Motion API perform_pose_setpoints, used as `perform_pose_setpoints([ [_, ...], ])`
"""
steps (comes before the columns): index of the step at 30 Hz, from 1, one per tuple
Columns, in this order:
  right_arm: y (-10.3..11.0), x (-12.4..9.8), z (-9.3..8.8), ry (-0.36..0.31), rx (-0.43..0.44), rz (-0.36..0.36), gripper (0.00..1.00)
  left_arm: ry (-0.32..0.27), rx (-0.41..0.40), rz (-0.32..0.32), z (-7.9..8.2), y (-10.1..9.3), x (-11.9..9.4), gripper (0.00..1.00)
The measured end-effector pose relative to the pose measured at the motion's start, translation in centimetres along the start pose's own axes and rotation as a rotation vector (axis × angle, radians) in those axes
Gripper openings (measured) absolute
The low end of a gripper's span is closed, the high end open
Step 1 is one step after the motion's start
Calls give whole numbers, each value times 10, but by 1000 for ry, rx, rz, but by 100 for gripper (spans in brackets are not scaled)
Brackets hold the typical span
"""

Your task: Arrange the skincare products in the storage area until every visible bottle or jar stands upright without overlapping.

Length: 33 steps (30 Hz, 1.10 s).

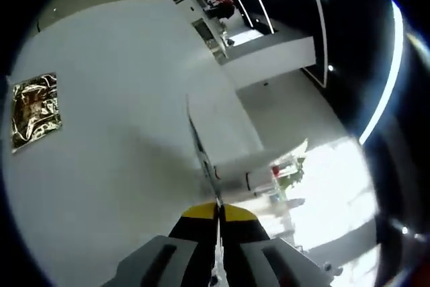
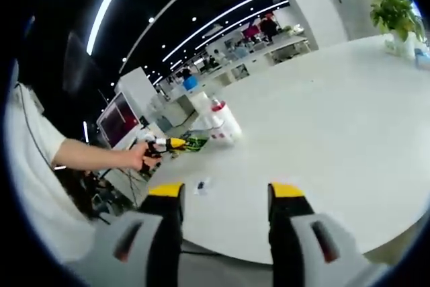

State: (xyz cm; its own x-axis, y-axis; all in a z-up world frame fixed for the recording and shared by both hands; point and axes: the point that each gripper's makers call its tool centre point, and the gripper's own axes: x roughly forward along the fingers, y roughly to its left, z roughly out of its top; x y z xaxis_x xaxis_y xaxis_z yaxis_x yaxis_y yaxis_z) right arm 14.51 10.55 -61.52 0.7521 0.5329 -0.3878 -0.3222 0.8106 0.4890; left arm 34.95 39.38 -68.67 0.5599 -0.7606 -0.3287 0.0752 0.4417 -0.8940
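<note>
We can't read any text, label or number in either view. Print on the white bottles point(image 2: 222, 124) and the gold foil sachet point(image 1: 35, 109) is too blurred to make out.

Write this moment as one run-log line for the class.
left gripper: shut, empty | right gripper: open, empty, above white table | white bottles: on table, untouched | gold foil sheet: flat on table

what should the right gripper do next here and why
Probably move the right gripper forward across the white table toward the white bottles. Its fingers are open and empty, well short of the bottles, which sit at the table's far edge beside the left gripper. Whether any bottle is tipped is hard to tell.
</note>
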Motion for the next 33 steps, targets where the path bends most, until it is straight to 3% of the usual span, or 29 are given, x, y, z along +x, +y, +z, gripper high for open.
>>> perform_pose_setpoints([
  [10, -2, 3, -7, 45, 5, -11, 51, 33, -4, 52, -3, 16, 21, 1],
  [14, -2, 4, -9, 65, 9, -9, 51, 40, -18, 118, 3, 36, 25, 1],
  [16, -2, 5, -11, 76, 8, -8, 51, 33, -39, 197, 8, 57, 26, 1],
  [18, -2, 6, -12, 83, 7, -6, 51, 44, -32, 199, 8, 61, 27, 2],
  [22, 0, 7, -15, 99, 3, -1, 51, 35, -2, 256, 12, 76, 26, 13],
  [33, 3, 8, -19, 120, -2, 12, 51, -35, 71, 304, 22, 74, 23, 21],
])
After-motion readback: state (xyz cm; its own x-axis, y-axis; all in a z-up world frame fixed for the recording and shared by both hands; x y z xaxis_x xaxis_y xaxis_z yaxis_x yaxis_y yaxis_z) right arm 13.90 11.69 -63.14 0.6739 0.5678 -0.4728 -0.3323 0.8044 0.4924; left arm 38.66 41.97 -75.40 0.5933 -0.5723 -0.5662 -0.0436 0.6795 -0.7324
